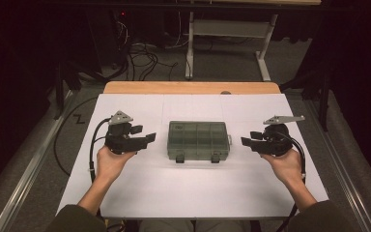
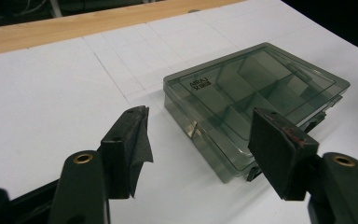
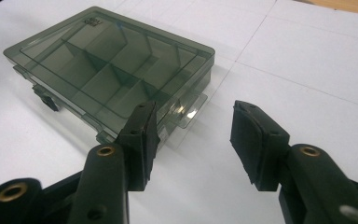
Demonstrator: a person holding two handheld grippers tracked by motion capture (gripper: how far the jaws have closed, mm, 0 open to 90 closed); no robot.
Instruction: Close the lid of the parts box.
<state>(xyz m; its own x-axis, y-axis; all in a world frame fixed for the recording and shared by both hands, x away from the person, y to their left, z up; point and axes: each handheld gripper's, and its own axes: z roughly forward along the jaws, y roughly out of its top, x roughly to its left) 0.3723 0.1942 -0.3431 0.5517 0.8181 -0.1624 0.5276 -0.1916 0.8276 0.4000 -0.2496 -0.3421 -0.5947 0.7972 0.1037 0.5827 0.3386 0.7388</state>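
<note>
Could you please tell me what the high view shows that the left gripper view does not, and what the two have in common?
The high view alone shows both hands, the left gripper and right gripper on either side of the box, its two front latches, and the floor with cables beyond the table. The left gripper view alone shows the left gripper's two pads up close, standing apart with nothing between them, and the lettering on the lid. Both show the closed smoky box, the white table top and its wooden far edge.

At frame centre a closed, smoky clear box (image 1: 198, 140) lies on the white table (image 1: 140, 188), latches toward the person, with the left gripper (image 1: 146, 137) at its left and the right gripper (image 1: 248, 139) at its right, both apart from it, jaws parted and empty.
</note>
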